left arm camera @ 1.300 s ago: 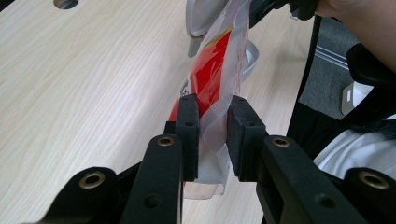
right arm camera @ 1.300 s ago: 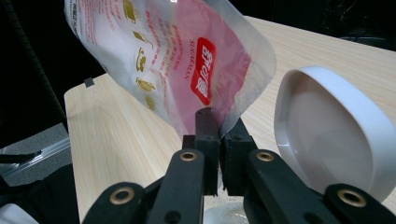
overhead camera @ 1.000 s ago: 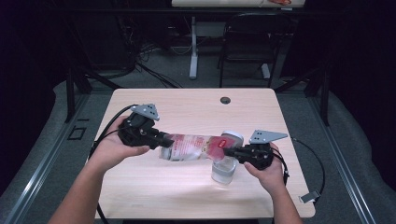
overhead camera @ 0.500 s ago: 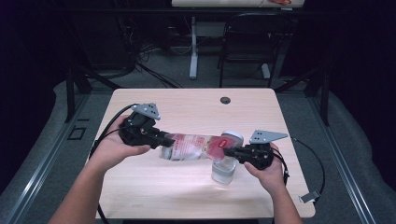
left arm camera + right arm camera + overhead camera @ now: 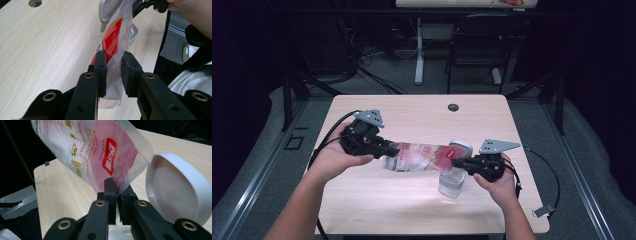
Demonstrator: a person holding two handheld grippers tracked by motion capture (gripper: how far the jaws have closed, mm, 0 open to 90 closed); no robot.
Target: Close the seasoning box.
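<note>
Clear plastic pouch with red-and-white print [image 5: 424,156] held above table's near right part, long axis running left to right between grippers. Left gripper [image 5: 384,148] clamped on one end, right gripper [image 5: 457,162] pinching other. Clear glass jar [image 5: 451,182] directly beneath right end, white lid [image 5: 178,188] beside.

pouch [image 5: 95,152] | red label [image 5: 109,156] | reads "sugarman"
</note>
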